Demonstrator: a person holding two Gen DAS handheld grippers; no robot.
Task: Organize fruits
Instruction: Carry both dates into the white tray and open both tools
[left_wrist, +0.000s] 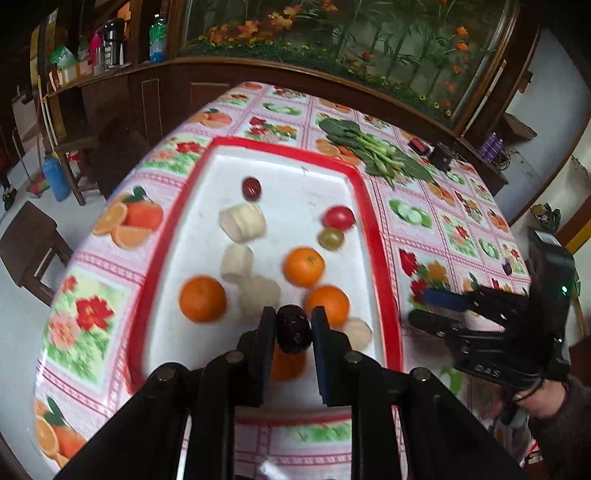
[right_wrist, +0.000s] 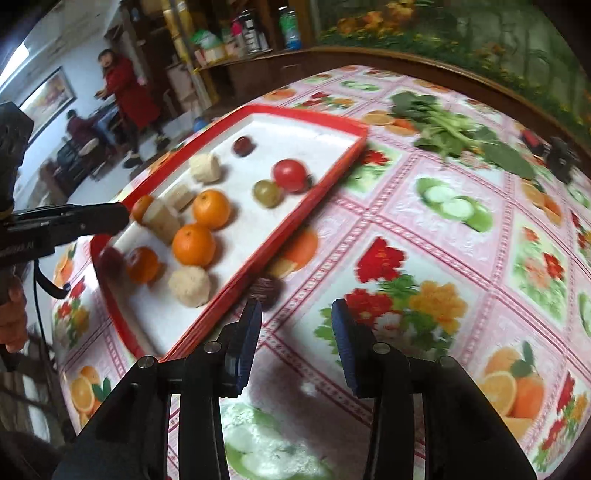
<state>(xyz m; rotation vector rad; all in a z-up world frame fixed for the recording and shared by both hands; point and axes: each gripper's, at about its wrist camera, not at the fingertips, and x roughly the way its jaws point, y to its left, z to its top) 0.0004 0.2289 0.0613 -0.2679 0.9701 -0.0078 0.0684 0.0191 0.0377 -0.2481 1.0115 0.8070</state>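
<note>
A red-rimmed white tray (left_wrist: 369, 221) holds three oranges (left_wrist: 303, 266), peeled banana pieces (left_wrist: 243, 221), a tomato (left_wrist: 339, 217), a green grape (left_wrist: 331, 238) and a dark red fruit (left_wrist: 252, 188). My left gripper (left_wrist: 293, 328) is shut on a dark, wrinkled fruit (left_wrist: 293, 330) above the tray's near end. My right gripper (right_wrist: 295, 325) stands open over the tablecloth, right of the tray (right_wrist: 314, 192), with nothing between its fingers. Another dark fruit (right_wrist: 266, 290) lies on the cloth against the tray's rim, just beyond the right gripper's left fingertip. The right gripper (left_wrist: 421, 310) also shows at the right of the left wrist view.
Leafy greens (left_wrist: 373, 151) and a small black object (left_wrist: 441, 157) lie on the flowered tablecloth beyond the tray. A dark wooden cabinet runs behind the table. Chairs (left_wrist: 33, 247) stand at the left. A person in a red coat (right_wrist: 127, 92) stands far back in the room.
</note>
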